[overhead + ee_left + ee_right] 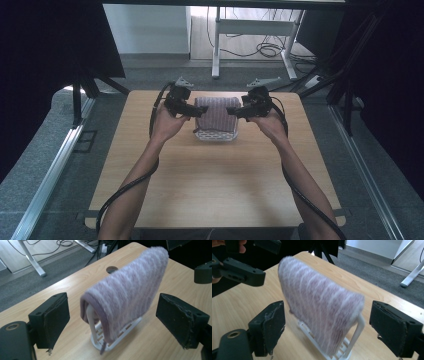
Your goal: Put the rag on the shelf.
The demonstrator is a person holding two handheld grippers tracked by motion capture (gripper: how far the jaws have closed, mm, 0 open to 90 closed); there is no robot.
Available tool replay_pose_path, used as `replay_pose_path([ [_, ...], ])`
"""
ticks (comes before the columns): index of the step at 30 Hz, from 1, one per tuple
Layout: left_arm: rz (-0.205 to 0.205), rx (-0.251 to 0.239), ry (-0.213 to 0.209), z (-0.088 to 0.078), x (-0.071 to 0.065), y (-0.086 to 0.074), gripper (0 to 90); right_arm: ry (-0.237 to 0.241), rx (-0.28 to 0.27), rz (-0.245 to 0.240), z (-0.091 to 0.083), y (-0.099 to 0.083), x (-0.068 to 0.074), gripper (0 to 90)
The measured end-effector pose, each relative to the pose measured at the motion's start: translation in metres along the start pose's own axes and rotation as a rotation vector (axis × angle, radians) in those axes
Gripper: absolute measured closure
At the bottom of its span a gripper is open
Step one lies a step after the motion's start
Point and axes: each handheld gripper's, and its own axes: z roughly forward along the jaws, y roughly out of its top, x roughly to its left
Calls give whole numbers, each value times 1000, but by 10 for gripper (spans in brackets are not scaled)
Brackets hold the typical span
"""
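A purple striped towel (217,113) hangs folded over a small white plastic rack (216,135) near the far middle of the table. My left gripper (199,112) stands open at the towel's left end, its jaws on either side of the towel's end (125,297) without touching it. My right gripper (233,112) stands open at the right end, jaws likewise apart around the towel (322,305). The rack's white hoop (358,332) and slotted base (112,337) show under the cloth. The left gripper's jaws also appear at the far end in the right gripper view.
The wooden table (215,185) has a round cable hole (112,269) behind the rack. Black curtains flank both sides. A white desk frame (250,30) and loose cables lie on the floor beyond. Aluminium rails (50,175) run along the table's sides.
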Motion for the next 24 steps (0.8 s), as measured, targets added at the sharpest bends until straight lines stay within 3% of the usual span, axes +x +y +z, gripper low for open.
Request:
replay_pose_path([
  [11, 32, -10, 8, -14, -13, -32, 112, 3, 27, -28, -11, -30, 13, 97],
  [18, 40, -26, -10, -22, -23, -51, 113, 9, 25, -26, -18, -47, 20, 99],
  [24, 59, -9, -6, -23, -34, -73, 113, 15, 40, -35, -18, -68, 28, 99],
])
